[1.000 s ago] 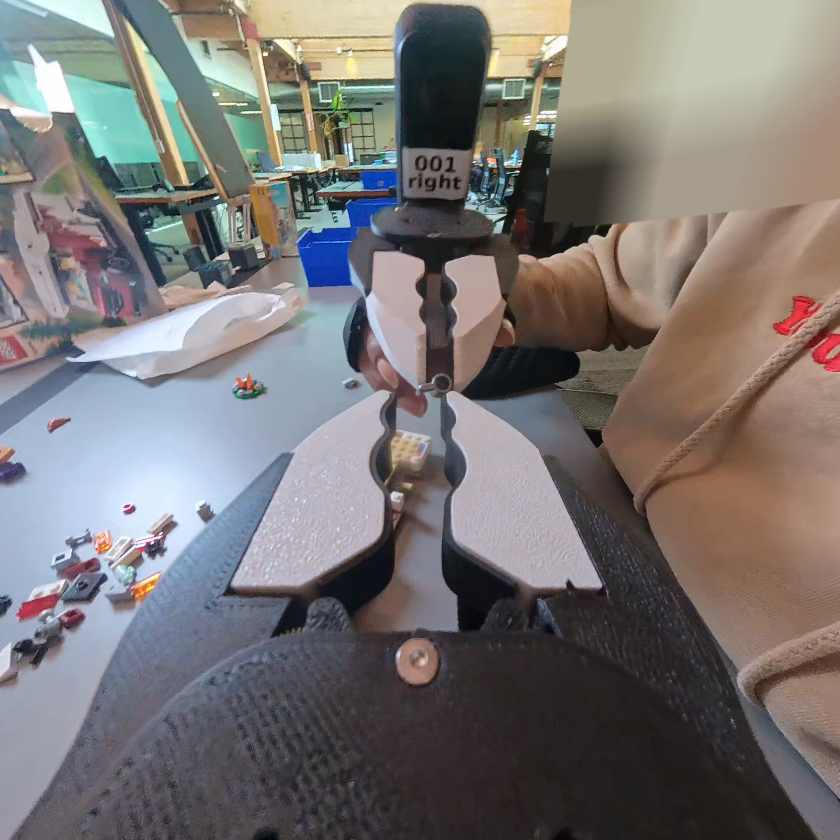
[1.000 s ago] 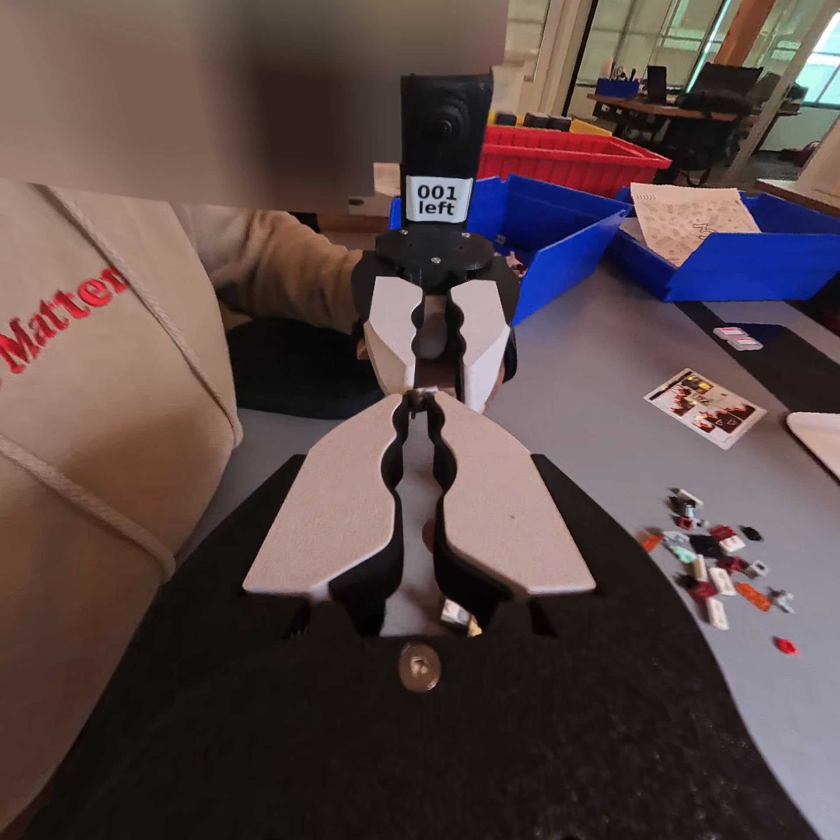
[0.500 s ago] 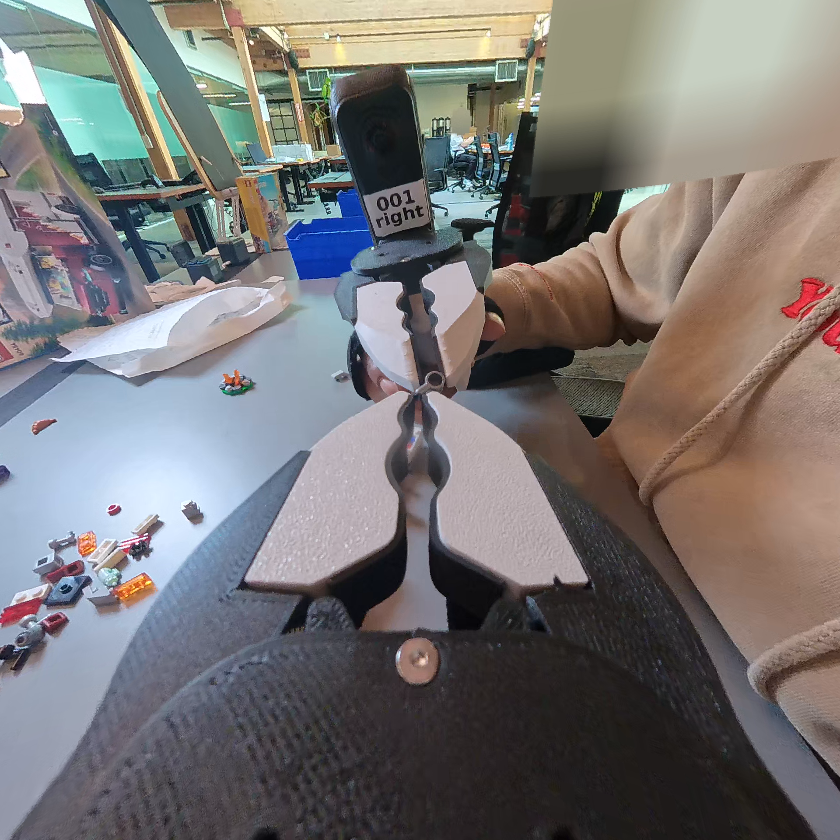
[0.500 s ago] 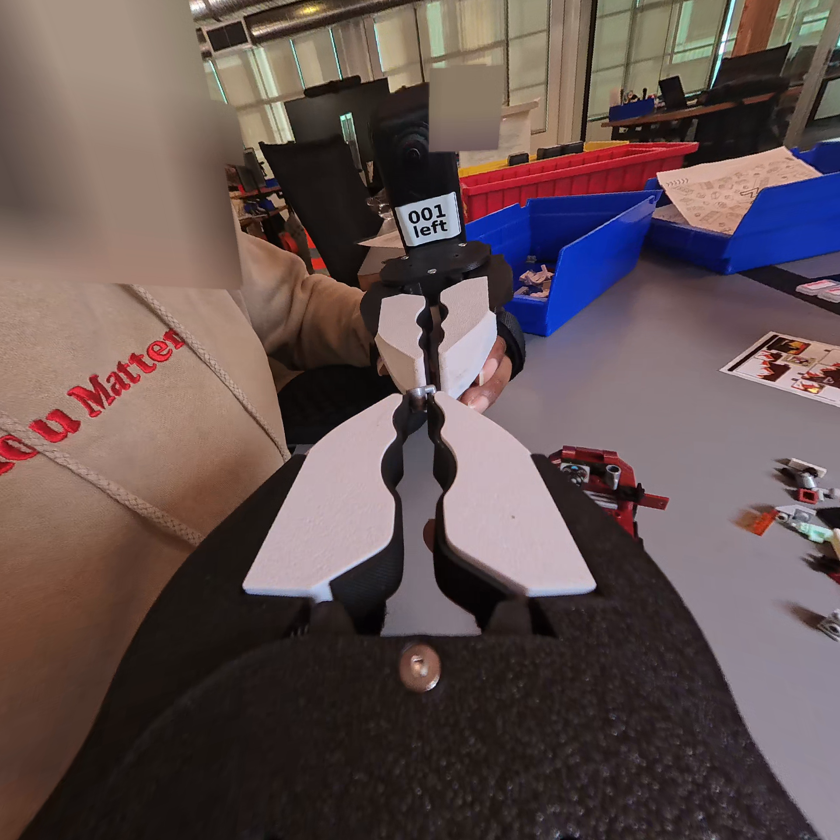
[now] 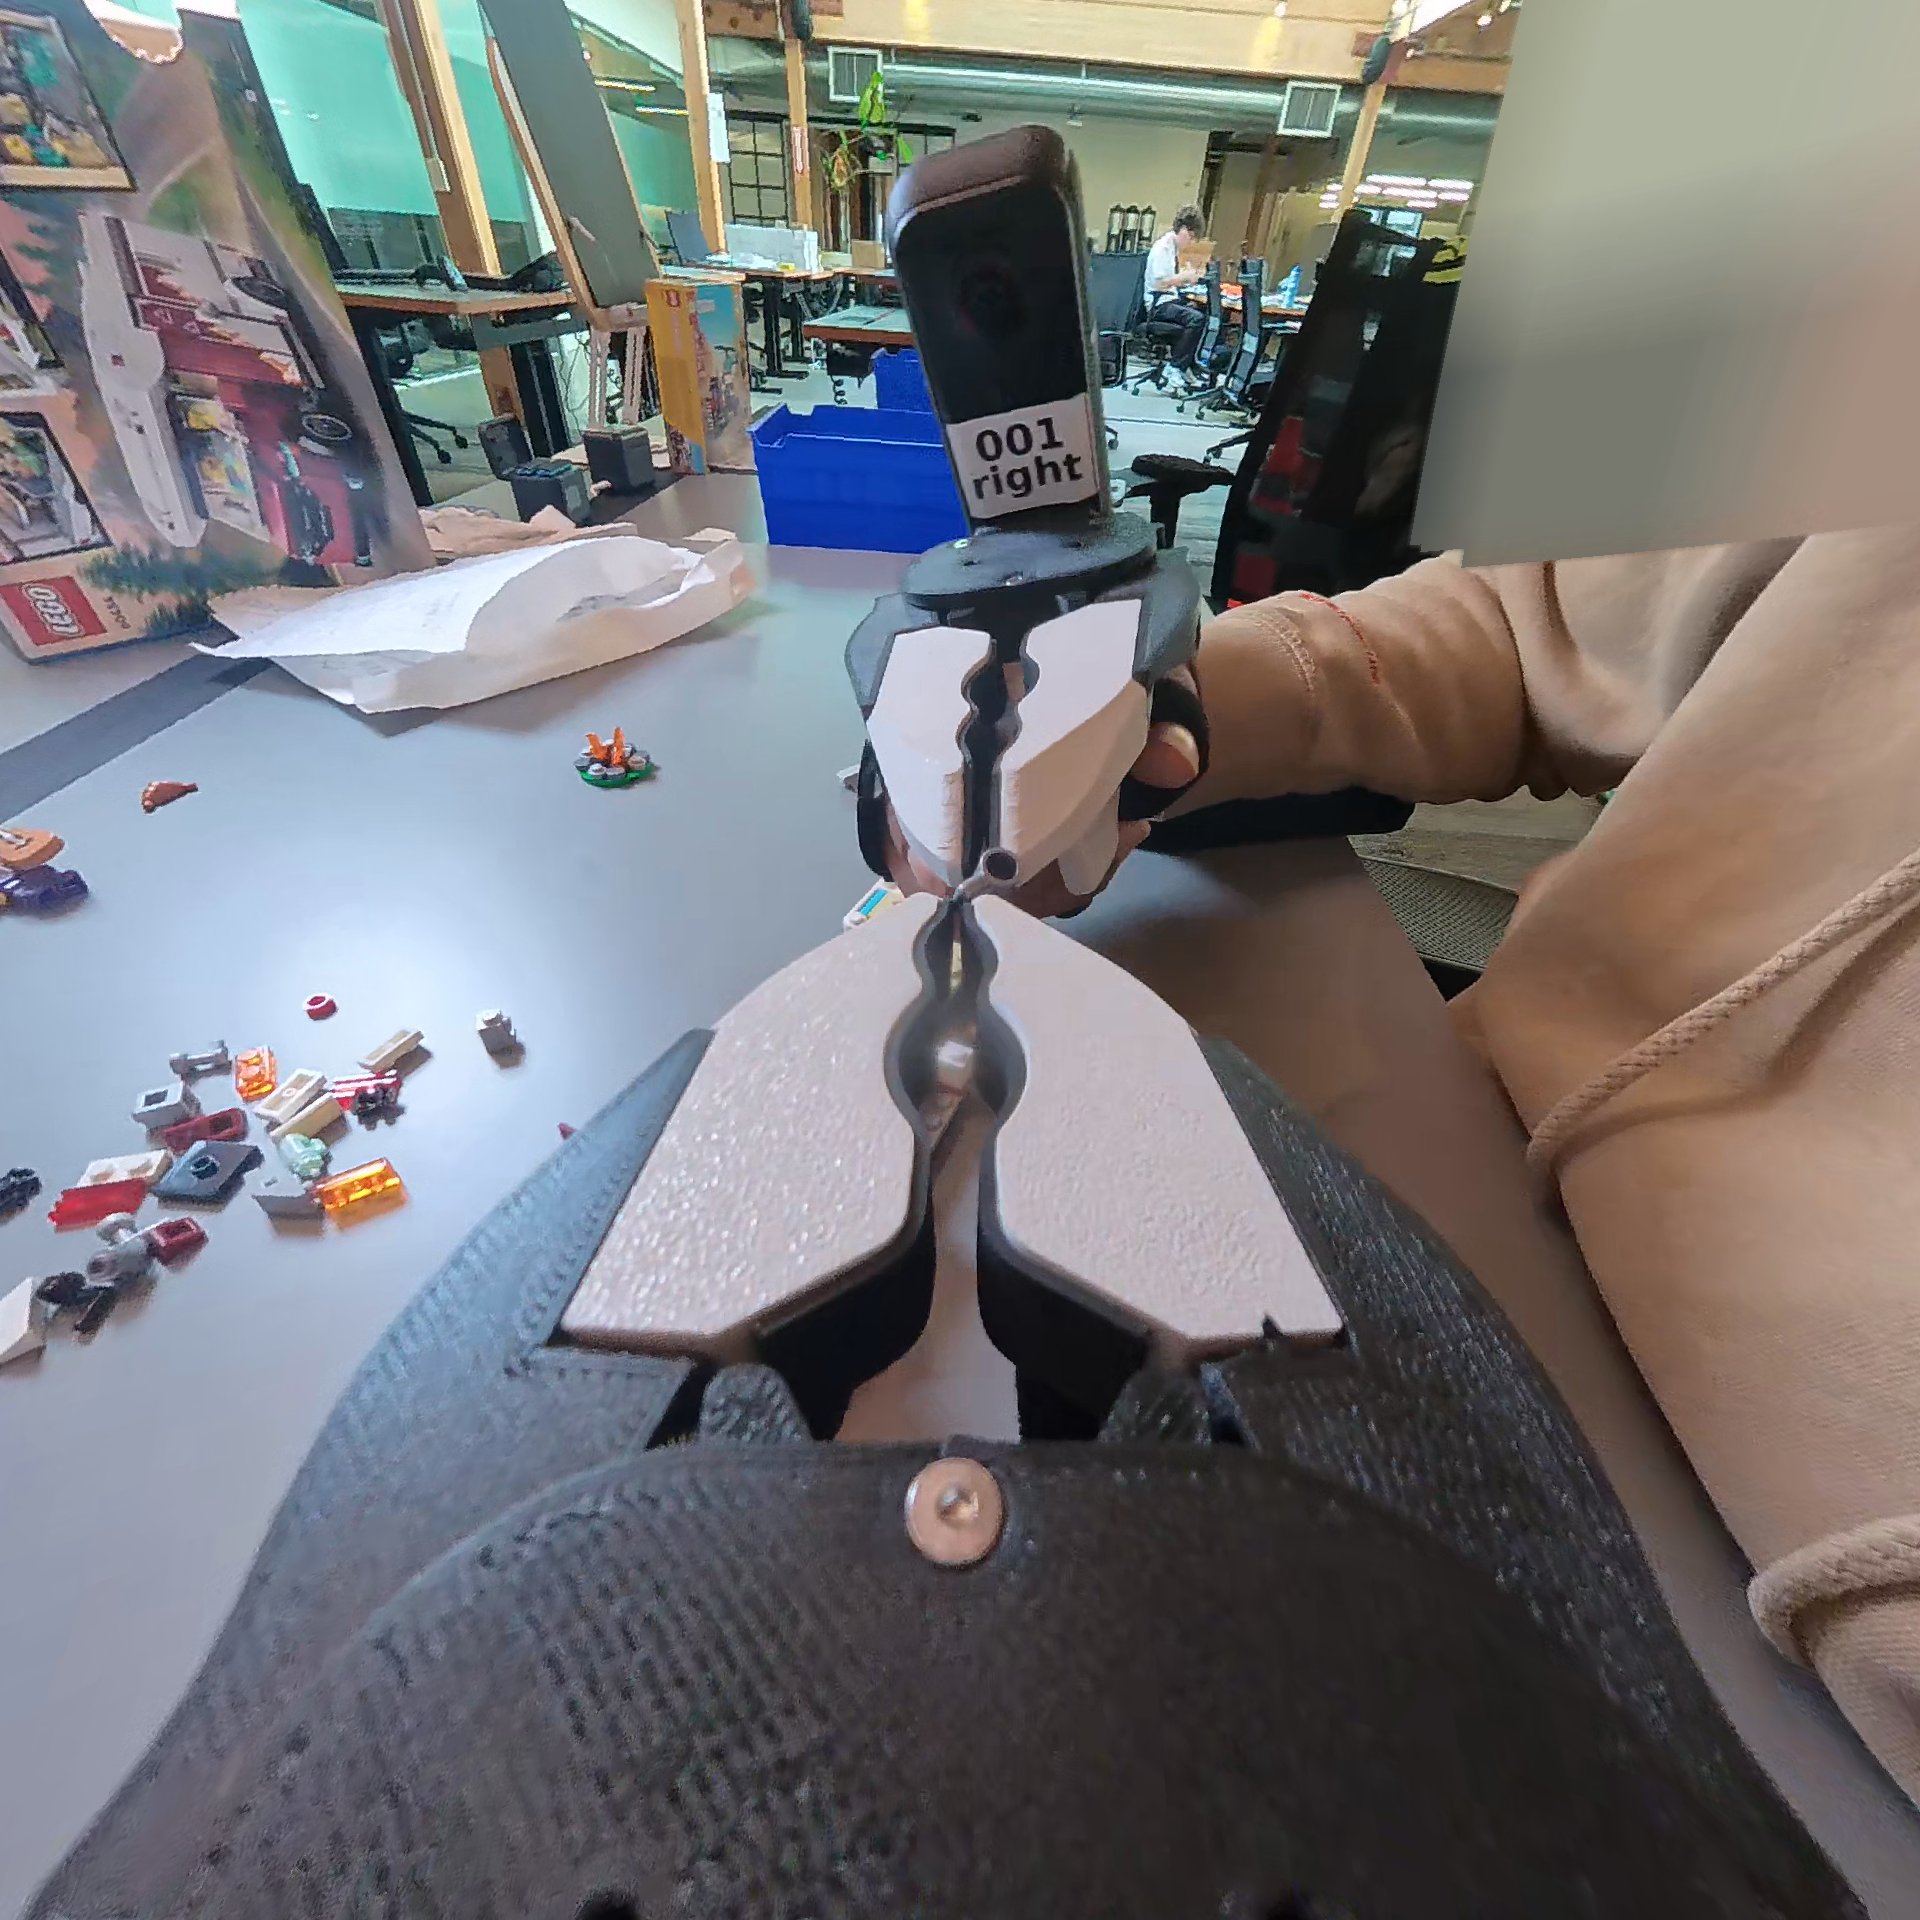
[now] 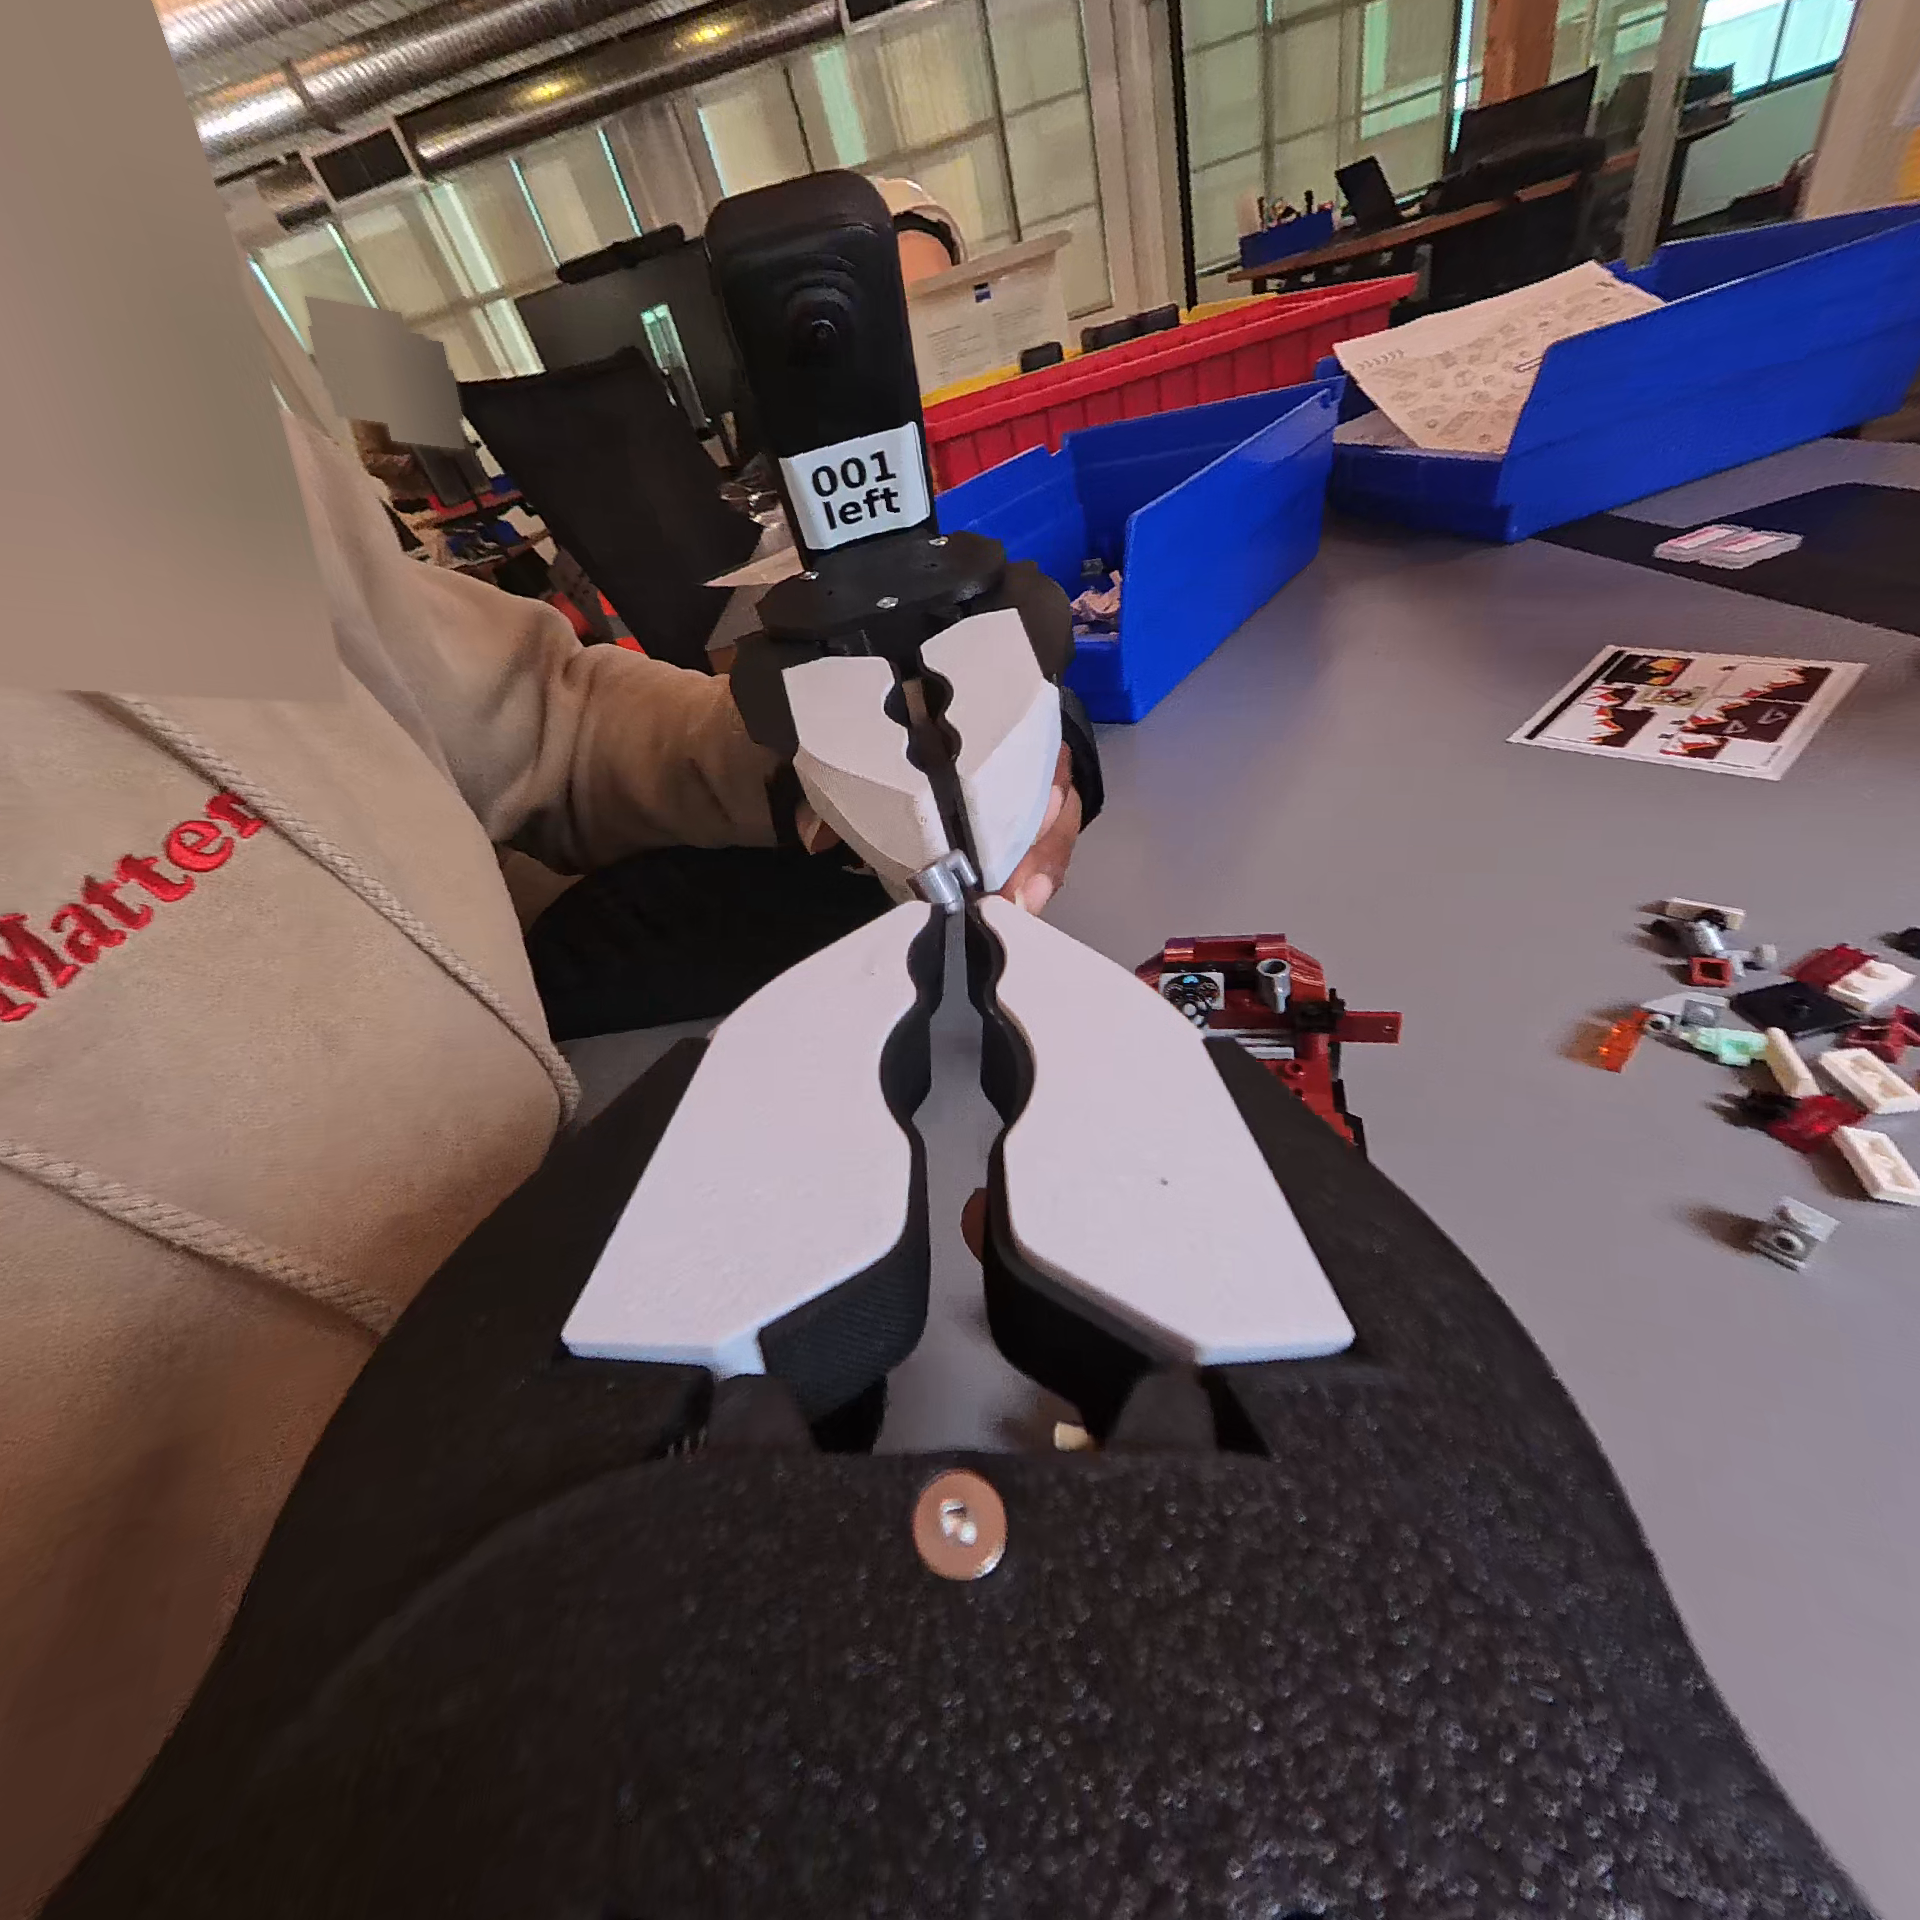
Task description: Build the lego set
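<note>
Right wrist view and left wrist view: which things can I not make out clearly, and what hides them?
Small grey tube piece: its thin end is hidden between the left gripper's shut fingertips, left wrist view.
Dark red brick model: right wrist view, its near side is behind the right gripper.
Pale brick: left wrist view, mostly behind the left gripper's finger.
Loose bricks: right wrist view, blurred, some cut by the edge.

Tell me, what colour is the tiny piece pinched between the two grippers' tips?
Light grey: the small tube-shaped brick piece, clearest in the right wrist view.
</note>
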